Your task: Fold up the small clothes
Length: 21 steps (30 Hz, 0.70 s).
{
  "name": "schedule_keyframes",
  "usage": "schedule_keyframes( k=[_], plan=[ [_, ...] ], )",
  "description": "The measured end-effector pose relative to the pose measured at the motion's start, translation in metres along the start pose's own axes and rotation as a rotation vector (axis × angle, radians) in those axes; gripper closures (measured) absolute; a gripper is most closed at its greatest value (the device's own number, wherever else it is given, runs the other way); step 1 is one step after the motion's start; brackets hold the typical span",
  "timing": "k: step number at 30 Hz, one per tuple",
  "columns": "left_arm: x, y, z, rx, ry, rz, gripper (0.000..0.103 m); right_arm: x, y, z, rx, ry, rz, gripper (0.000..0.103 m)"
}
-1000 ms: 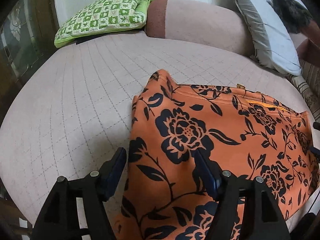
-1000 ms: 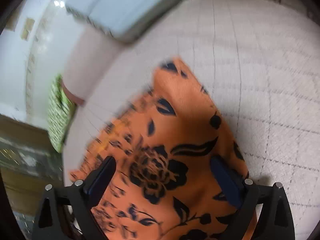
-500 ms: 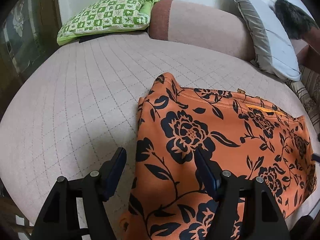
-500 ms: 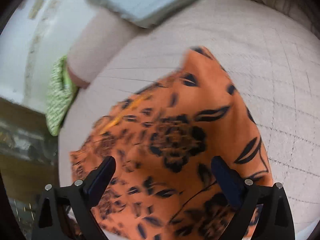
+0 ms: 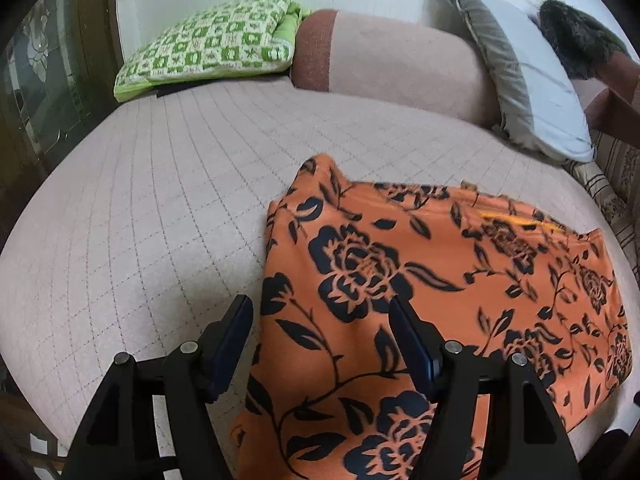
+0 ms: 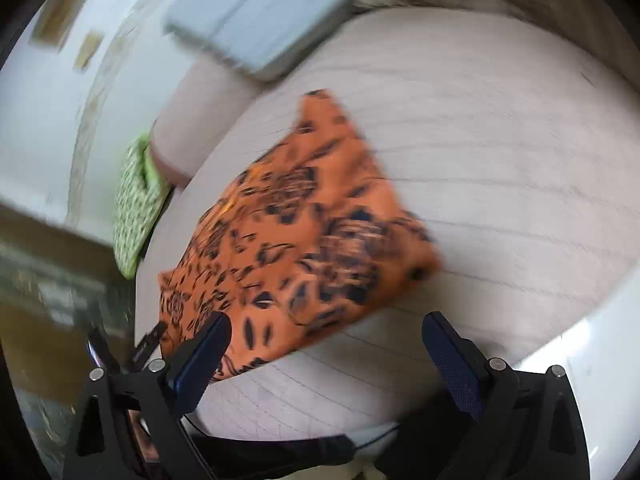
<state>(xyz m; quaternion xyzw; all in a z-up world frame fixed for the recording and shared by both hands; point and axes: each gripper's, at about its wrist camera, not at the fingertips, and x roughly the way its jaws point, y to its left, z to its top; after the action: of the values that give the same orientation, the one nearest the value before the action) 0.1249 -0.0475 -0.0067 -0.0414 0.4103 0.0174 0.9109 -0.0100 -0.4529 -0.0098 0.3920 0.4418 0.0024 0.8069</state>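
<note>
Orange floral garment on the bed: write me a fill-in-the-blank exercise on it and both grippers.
1. The orange garment is printed with dark ____.
2. The left gripper has its jaws ____, one on either side of the garment's edge.
3. The checked pillow is white and ____.
4. The right gripper holds ____.

Missing words: flowers; open; green; nothing

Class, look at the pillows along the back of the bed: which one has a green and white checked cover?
The pillow at the far left, lying flat. The bolster beside it is plain pink, and the leaning pillow is grey.
</note>
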Motion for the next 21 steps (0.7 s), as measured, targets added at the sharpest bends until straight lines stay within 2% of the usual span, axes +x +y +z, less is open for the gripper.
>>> schedule_keyframes(
  k=[3,8,13,18,21],
  plan=[
    [-0.012,-0.008,-0.001,-0.001,-0.054,-0.018,0.032,-0.003,-0.022,0.008,0.090,-0.014,0.013,0.005],
    [-0.023,-0.039,-0.005,0.057,-0.099,-0.088,0.031,0.014,-0.040,0.013,0.191,0.051,0.077,0.005],
    [-0.021,-0.078,-0.013,0.147,-0.075,-0.140,0.031,0.029,-0.039,0.021,0.224,0.062,0.188,0.005],
    [-0.016,-0.107,-0.019,0.217,-0.067,-0.142,0.031,0.050,-0.049,0.028,0.302,0.041,0.221,0.005],
    [-0.013,-0.117,-0.021,0.243,-0.061,-0.142,0.031,0.046,-0.050,0.027,0.314,0.005,0.238,0.006]
  ],
)
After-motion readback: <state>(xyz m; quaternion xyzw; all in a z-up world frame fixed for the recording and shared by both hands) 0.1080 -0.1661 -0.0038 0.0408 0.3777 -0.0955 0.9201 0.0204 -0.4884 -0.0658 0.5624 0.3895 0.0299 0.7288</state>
